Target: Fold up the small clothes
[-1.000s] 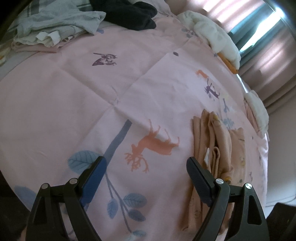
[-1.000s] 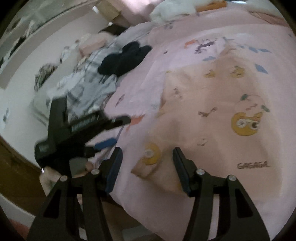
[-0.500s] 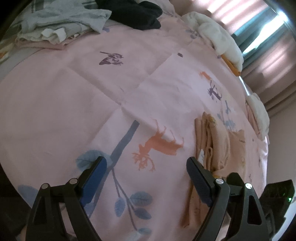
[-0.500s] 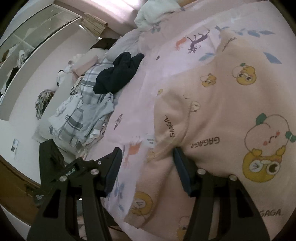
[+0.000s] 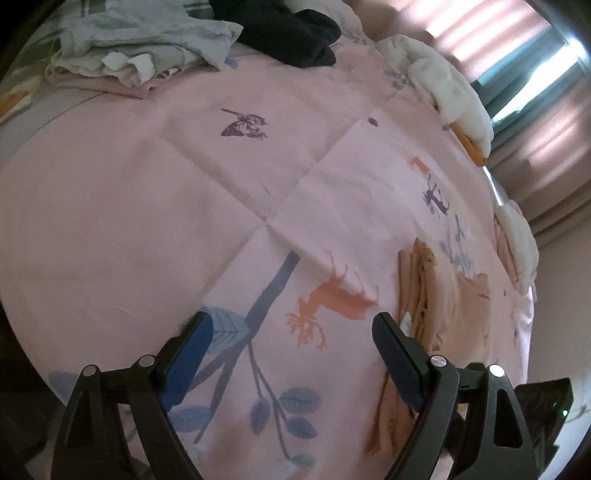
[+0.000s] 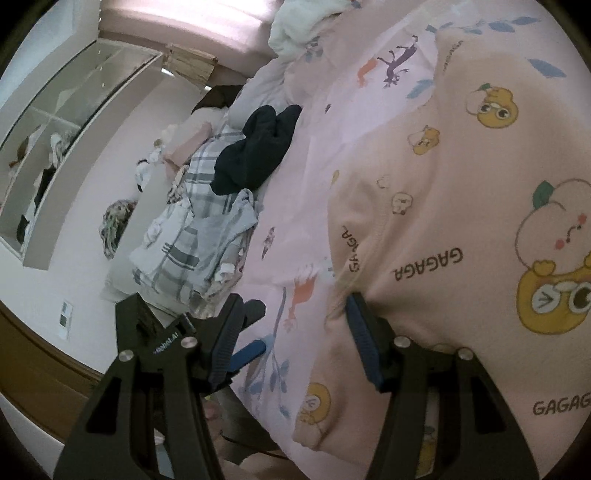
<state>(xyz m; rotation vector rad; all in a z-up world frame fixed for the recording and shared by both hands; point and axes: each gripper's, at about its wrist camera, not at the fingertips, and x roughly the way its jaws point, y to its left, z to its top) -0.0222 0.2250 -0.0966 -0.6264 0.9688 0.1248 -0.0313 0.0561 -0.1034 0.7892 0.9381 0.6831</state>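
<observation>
A peach garment with cartoon prints and "GAGAGA" lettering [image 6: 461,206] lies flat on the pink bedsheet [image 6: 295,206]. In the left wrist view it shows as folded peach layers [image 5: 436,295] at the right. My right gripper [image 6: 291,332] is open, low over the garment's near left edge, its right finger at the cloth's fold. My left gripper [image 5: 291,350] is open and empty above the sheet's deer print, left of the garment. It also shows in the right wrist view [image 6: 192,332].
A pile of grey plaid clothes [image 5: 140,48] and a dark navy garment [image 5: 291,33] lie at the far side of the bed. White fluffy bedding [image 5: 450,92] lies by the curtained window. The bed edge and floor are at the left [image 6: 74,332].
My right gripper has moved forward and lower over the peach garment, which now fills more of its view. My left gripper has shifted slightly; both stay open.
</observation>
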